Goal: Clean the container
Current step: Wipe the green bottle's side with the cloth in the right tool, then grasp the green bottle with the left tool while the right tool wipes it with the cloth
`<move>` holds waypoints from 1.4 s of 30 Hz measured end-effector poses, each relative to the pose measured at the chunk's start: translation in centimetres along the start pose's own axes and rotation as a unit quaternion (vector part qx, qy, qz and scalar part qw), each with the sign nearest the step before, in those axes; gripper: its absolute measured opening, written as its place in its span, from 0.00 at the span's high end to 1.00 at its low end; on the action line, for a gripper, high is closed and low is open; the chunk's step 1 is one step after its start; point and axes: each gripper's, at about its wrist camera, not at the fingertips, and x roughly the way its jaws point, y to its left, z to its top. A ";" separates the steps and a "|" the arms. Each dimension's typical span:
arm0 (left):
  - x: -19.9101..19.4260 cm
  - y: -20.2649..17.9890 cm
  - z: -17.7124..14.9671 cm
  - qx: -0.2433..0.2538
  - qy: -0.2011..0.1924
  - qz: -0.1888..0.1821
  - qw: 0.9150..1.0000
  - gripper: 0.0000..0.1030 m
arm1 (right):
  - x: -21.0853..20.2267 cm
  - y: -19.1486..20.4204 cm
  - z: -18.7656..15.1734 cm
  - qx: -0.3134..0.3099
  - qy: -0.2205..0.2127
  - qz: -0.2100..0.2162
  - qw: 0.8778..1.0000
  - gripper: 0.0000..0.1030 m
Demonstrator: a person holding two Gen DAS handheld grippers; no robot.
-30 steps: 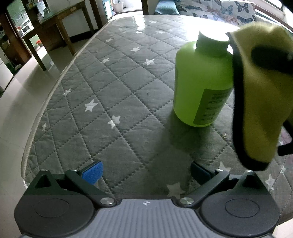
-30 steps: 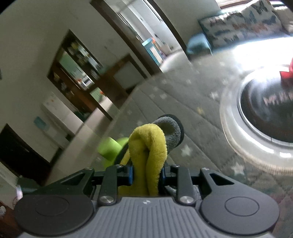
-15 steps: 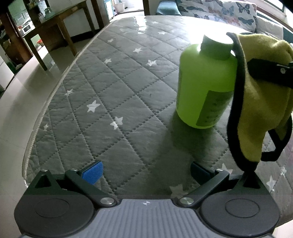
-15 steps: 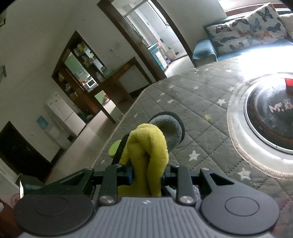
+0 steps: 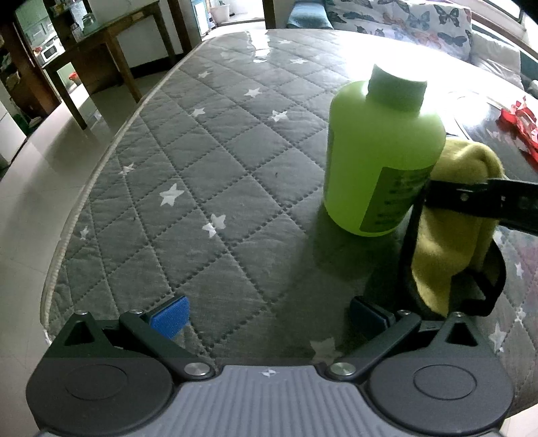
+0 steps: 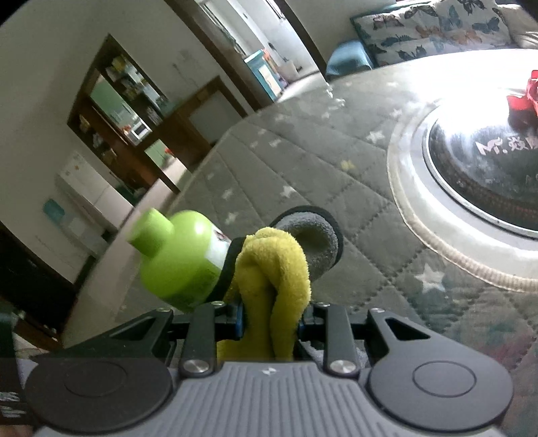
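A lime-green plastic container (image 5: 380,158) with a pale cap stands upright on the grey quilted star-pattern table cover (image 5: 208,174); it also shows in the right wrist view (image 6: 181,262). My right gripper (image 6: 272,322) is shut on a yellow-and-grey cloth (image 6: 275,279), and the cloth (image 5: 450,235) hangs right beside the container's right side, touching or nearly so. My left gripper (image 5: 269,312) is open and empty, low over the cover, in front and left of the container.
A round black glass turntable (image 6: 477,174) with a white rim lies to the right, with a red item (image 6: 524,101) on it. The table's left edge (image 5: 84,201) drops to the tiled floor. A wooden table (image 5: 111,37) and sofa (image 5: 403,20) stand beyond.
The right gripper has lowered the cloth and brought it down beside the container's right side. The left gripper has stayed open with only a slight shift of view.
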 end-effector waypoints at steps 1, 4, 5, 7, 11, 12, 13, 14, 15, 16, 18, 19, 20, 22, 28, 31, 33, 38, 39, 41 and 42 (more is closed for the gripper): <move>0.0 0.0 0.0 0.001 0.000 0.000 1.000 0.00 | 0.5 -0.1 0.0 -0.002 0.005 -0.005 1.000 0.75; 0.0 -0.1 0.0 0.003 -0.001 -0.002 1.000 0.00 | 0.7 -0.3 0.4 0.003 0.005 -0.005 1.000 0.75; 0.0 -0.1 0.0 0.003 -0.001 -0.003 1.000 0.00 | 0.5 -0.4 0.7 0.008 0.001 0.001 1.000 0.75; 0.0 -0.1 0.1 0.003 -0.001 -0.003 1.000 0.00 | 0.0 -0.4 1.4 0.015 -0.010 0.016 1.000 0.75; -0.1 -0.2 0.2 0.006 -0.005 -0.006 1.000 0.00 | -1.4 0.0 3.3 0.019 -0.038 0.052 0.998 0.75; -0.1 -0.3 0.2 0.007 -0.005 -0.007 1.000 0.00 | -1.2 0.1 3.7 0.016 -0.036 0.057 0.998 0.75; -0.1 -0.3 0.3 0.007 -0.006 -0.007 1.000 0.00 | -1.0 0.1 4.0 0.014 -0.035 0.063 0.997 0.75; -0.1 -0.3 0.3 0.008 -0.007 -0.008 1.000 0.00 | -0.8 0.2 4.4 0.012 -0.034 0.068 0.997 0.75; -0.1 -0.3 0.3 0.008 -0.008 -0.008 1.000 0.00 | -0.6 0.3 4.8 0.009 -0.033 0.074 0.997 0.75; -0.1 -0.3 0.4 0.009 -0.009 -0.008 1.000 0.00 | -0.4 0.3 5.2 0.007 -0.032 0.079 0.996 0.75; -0.2 -0.2 0.4 0.008 -0.011 -0.008 1.000 0.00 | 0.3 0.3 5.4 0.007 -0.024 0.077 0.997 0.75; -0.3 -0.2 0.5 0.008 -0.012 -0.008 1.000 0.00 | 0.7 0.1 5.4 0.010 -0.018 0.077 0.997 0.75; -0.4 -0.1 0.5 0.008 -0.014 -0.008 1.000 0.00 | 1.1 -0.2 5.3 0.013 -0.011 0.077 0.997 0.75; -0.6 0.0 0.6 0.008 -0.019 -0.008 1.000 0.00 | 1.9 -0.9 5.1 0.020 0.002 0.076 0.997 0.75; -1.3 0.6 0.9 0.000 -0.035 -0.012 0.999 0.00 | 3.5 -2.2 4.0 0.010 0.035 0.069 0.997 0.75; -1.7 0.8 0.9 -0.005 -0.041 -0.018 0.999 0.00 | 3.2 -2.3 3.5 -0.004 0.037 0.072 0.997 0.75; -1.9 0.8 0.9 -0.007 -0.046 -0.021 0.999 0.00 | 2.9 -1.9 3.1 -0.020 0.041 0.075 0.996 0.75; -2.4 1.3 0.9 -0.016 -0.054 -0.029 0.998 0.00 | 2.1 -0.3 1.6 -0.063 0.044 0.071 0.995 0.75; -2.4 1.4 0.8 -0.017 -0.056 -0.030 0.998 0.00 | 1.8 0.0 1.2 -0.069 0.045 0.072 0.994 0.75; -2.6 1.6 0.8 -0.020 -0.061 -0.033 0.997 0.00 | 1.3 0.3 0.6 -0.077 0.049 0.078 0.993 0.75; -2.7 1.7 0.8 -0.022 -0.062 -0.034 0.997 0.00 | 1.1 0.5 0.3 -0.080 0.052 0.082 0.992 0.75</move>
